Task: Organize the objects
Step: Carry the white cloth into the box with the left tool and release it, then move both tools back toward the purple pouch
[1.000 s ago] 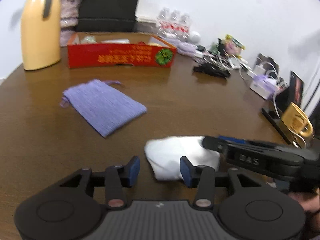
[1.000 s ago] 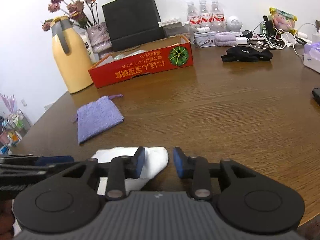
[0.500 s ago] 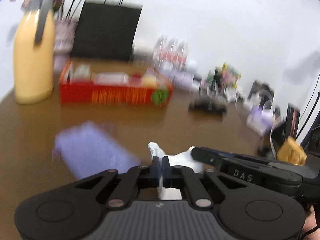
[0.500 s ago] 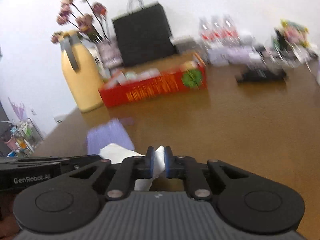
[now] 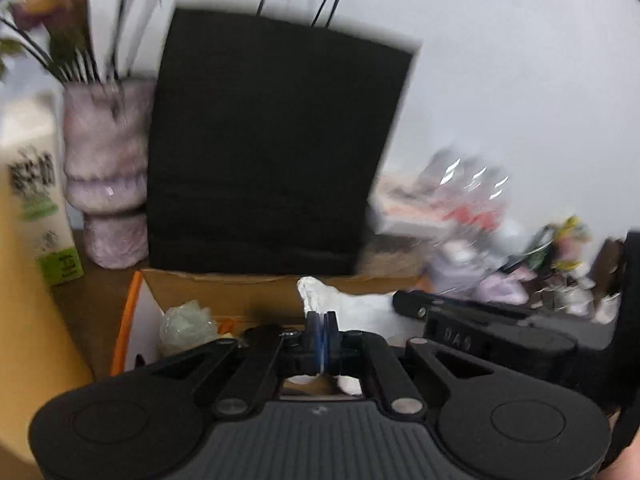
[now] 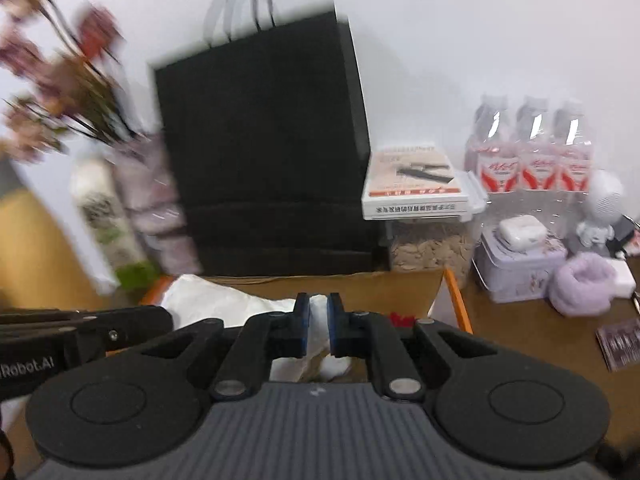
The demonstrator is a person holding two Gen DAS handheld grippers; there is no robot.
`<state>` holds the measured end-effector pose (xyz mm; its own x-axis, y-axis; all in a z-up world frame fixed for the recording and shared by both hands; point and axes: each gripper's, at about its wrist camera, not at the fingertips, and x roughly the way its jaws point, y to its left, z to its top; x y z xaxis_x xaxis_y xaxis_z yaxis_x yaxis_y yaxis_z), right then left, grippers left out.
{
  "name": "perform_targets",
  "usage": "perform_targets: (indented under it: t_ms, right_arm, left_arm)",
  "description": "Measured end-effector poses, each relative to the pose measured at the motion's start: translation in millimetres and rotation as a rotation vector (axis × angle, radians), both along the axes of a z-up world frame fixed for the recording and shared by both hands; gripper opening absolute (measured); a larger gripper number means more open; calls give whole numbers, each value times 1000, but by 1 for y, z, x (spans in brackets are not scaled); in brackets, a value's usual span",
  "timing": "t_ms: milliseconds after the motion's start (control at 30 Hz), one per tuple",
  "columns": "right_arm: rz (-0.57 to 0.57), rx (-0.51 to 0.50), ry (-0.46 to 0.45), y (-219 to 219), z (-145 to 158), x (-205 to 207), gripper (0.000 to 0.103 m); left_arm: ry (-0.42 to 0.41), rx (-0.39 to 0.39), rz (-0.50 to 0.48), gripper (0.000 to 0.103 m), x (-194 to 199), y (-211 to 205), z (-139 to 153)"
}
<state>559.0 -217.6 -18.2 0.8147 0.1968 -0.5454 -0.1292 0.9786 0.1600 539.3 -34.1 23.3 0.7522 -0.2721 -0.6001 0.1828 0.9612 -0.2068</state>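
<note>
Both claws pinch the same white cloth, 1 at each end: the left claw (image 5: 321, 332) has its blue pads pressed nearly together on a thin fold of the white cloth (image 5: 352, 308), and the right claw (image 6: 319, 320) grips a thicker bunch of it with a narrow gap left between its pads. Held this way, the cloth is stretched between the 2 grips rather than hanging loose, which I judge is meant to keep it spread and under control while it is carried.

From both wrist views the cloth sits over the open cardboard box (image 6: 404, 284), the one with the orange edge, in front of the black paper bag (image 6: 264, 148). A crumpled bit of clear wrapping (image 5: 188, 318) lies at the box's left end. So the cloth appears to be on its way into the box, likely the place chosen for tidying loose things; whether it already rests on the box floor cannot be told, since the claws hide its underside.

Behind the box on the table (image 6: 532, 340) stand 3 water bottles (image 6: 532, 152), a lilac tin (image 6: 520, 264) and a pale vase (image 5: 104, 168), all blurred in the left view.
</note>
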Motion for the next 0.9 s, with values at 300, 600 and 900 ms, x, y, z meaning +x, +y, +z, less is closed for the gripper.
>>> perform_targets:
  t_ms: [300, 600, 900]
  right_arm:
    - [-45, -30, 127, 3, -59, 63, 88]
    - [-32, -47, 42, -12, -3, 13, 96]
    - [150, -112, -84, -36, 19, -211, 103]
  left_arm:
    - [112, -3, -12, 39, 47, 12, -57]
    - [-46, 176, 15, 61, -37, 8, -1]
    - [-240, 142, -173, 99, -267, 38, 22]
